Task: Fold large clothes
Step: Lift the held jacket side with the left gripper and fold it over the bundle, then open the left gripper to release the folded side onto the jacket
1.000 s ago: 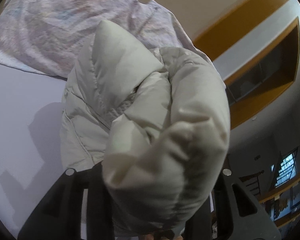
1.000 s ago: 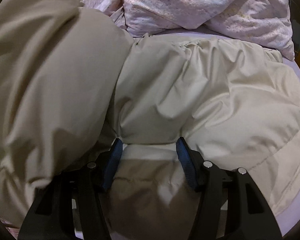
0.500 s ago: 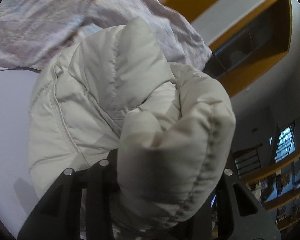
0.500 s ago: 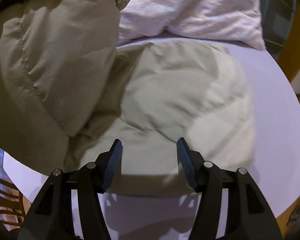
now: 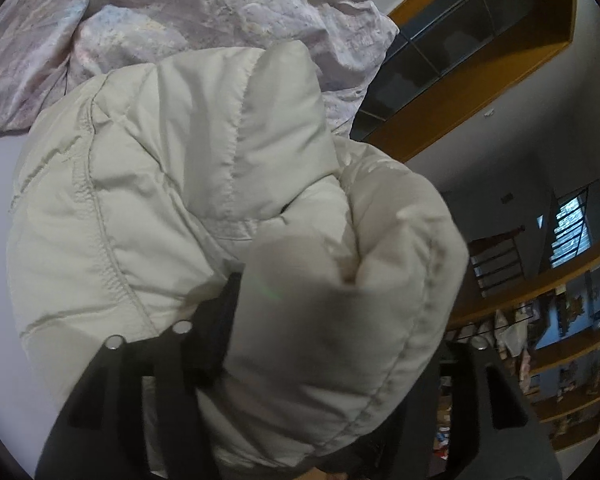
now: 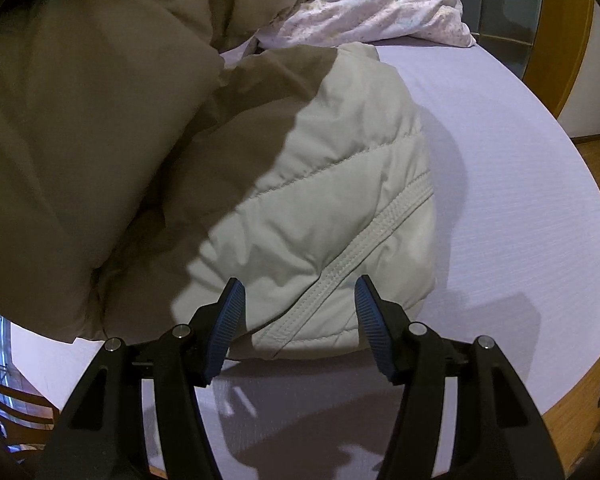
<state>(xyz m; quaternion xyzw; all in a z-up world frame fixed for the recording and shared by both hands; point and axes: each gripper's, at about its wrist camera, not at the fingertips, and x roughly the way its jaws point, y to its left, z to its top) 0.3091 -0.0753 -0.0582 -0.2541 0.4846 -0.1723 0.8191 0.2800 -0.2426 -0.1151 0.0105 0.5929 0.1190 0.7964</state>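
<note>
Bed (image 6: pixel 520 184) carries the puffy jacket (image 6: pixel 332 200) mid-frame, a bunched fold filling the left gripper (image 5: pixel 328 320) whose jaws have just been widening, so it may flop undone, while the right gripper (image 6: pixel 298 312) hangs open, empty, above the hem.

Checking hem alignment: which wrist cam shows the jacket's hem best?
Right wrist: the jacket lies on the bed, its stitched hem in plain sight. Left wrist shows only a bunched fold filling the frame, no hem.

Jacket (image 6: pixel 340 200) and quilt (image 6: pixel 372 0) on bed (image 6: pixel 520 200)
</note>
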